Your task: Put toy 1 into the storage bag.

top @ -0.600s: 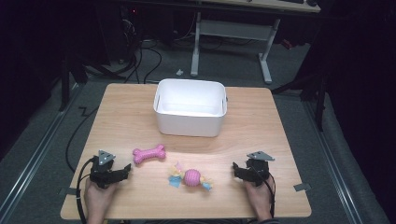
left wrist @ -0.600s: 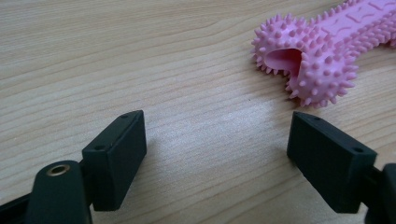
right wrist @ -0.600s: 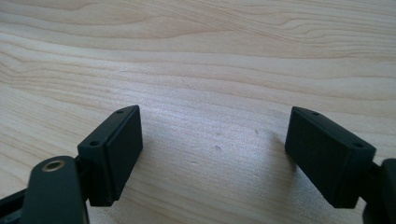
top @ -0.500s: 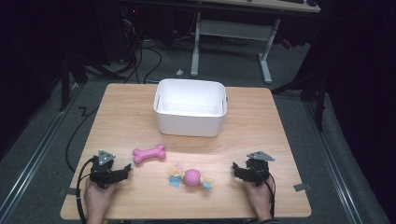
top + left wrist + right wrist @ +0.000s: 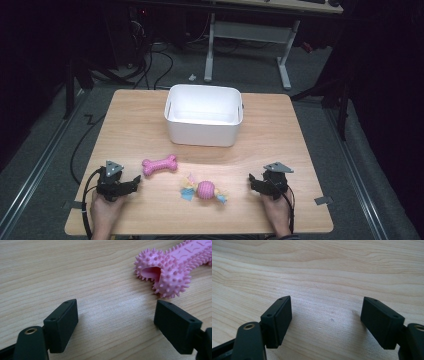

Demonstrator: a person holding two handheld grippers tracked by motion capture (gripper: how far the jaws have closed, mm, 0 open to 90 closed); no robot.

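Note:
A pink spiky bone toy [image 5: 159, 164] lies on the wooden table [image 5: 280, 145], front left of centre. In the left gripper view the bone toy [image 5: 170, 267] sits just beyond and right of the jaws. A pink ball toy with blue and yellow fabric ends [image 5: 204, 189] lies near the front middle. My left gripper [image 5: 131, 184] rests on the table at the front left, open and empty, left gripper [image 5: 116, 318]. My right gripper [image 5: 253, 181] rests at the front right, open over bare wood, right gripper [image 5: 325, 317].
A white rectangular bin [image 5: 204, 114] stands at the table's middle back, open at the top. Beyond the table stand desk legs [image 5: 282, 55] and cables [image 5: 165, 55] on the dark floor. A hand holds each gripper at the front edge.

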